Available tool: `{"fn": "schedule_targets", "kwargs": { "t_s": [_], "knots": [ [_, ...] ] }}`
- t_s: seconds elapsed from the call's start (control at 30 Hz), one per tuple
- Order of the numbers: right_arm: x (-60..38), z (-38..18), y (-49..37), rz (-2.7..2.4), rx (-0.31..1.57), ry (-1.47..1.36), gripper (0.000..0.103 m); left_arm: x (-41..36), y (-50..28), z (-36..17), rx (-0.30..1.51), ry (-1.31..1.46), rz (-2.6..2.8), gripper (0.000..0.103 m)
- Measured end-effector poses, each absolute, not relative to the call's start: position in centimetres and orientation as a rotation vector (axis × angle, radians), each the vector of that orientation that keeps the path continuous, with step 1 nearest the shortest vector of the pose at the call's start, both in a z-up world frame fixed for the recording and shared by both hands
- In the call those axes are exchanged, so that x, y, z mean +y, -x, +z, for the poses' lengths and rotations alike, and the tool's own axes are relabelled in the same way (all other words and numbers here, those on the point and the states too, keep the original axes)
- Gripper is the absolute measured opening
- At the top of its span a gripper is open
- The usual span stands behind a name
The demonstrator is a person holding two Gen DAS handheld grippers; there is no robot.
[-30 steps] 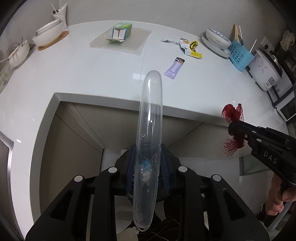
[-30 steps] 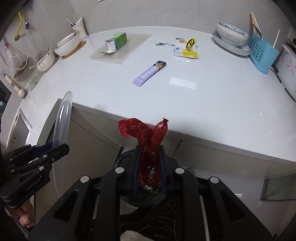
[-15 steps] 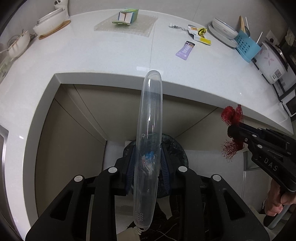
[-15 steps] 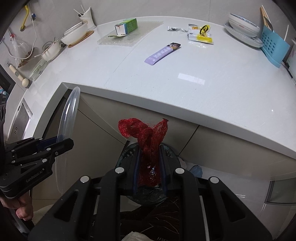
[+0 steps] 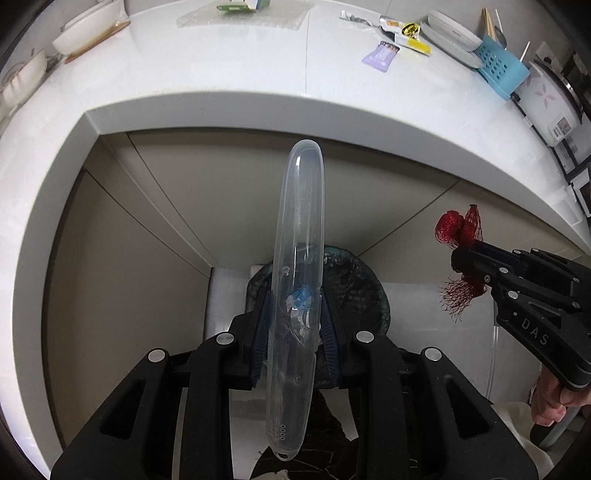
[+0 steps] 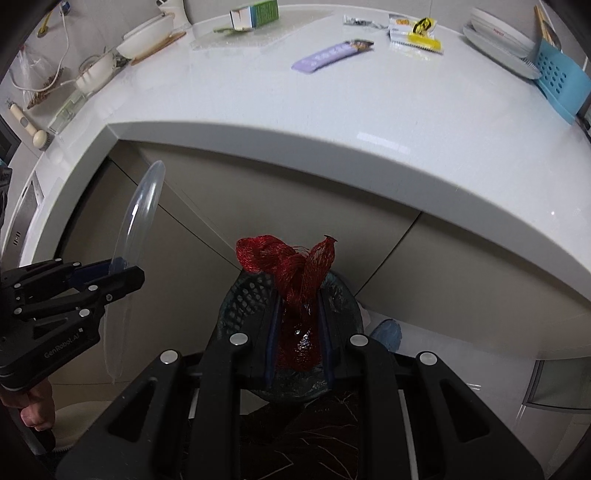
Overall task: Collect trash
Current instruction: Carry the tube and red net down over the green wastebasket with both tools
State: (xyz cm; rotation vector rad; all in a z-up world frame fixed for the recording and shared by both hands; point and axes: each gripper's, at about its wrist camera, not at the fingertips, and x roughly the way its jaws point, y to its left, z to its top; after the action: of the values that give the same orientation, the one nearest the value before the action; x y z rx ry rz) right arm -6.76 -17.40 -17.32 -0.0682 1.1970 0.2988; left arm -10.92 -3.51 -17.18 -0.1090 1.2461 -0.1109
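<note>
Red net bag [image 6: 295, 280] and clear plastic lid [image 5: 295, 280] are squeezed tight by the fingers above the dark mesh bin [image 5: 354, 280], ready to be dropped.

Bin [image 5: 354, 280]: on the floor, below the counter [image 5: 229, 88] edge, under both claws.
Wrappers [image 6: 332, 55]: on the counter, at 12 o'clock.
Dish rack [image 6: 561, 77]: at 2 o'clock.
Bowls [image 6: 147, 33]: at 10 o'clock.
</note>
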Motion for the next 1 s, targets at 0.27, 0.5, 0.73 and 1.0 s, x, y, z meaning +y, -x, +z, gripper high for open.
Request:
{"fn": "schedule_targets", "kwargs": {
  "t_s": [0.27,0.5,0.73,1.0],
  "knots": [
    [-17.0,-20.0,6.7,0.291,1.240,0.081,0.018,-3.1,11.4,-19.5,1.274,0.111,-0.104,0.026],
    [-16.6,-22.5,6.5,0.285,1.270,0.092,0.018,-3.2,11.5,-21.4,1.298,0.133,-0.105,0.026],
    [-16.4,-24.1,5.9,0.282,1.296,0.095,0.018,-3.6,12.1,-22.1,1.287,0.113,-0.110,0.026],
    [-15.8,-25.0,5.8,0.288,1.313,0.101,0.023,-3.6,12.3,-22.1,1.292,0.117,-0.105,0.026]
  ]
}}
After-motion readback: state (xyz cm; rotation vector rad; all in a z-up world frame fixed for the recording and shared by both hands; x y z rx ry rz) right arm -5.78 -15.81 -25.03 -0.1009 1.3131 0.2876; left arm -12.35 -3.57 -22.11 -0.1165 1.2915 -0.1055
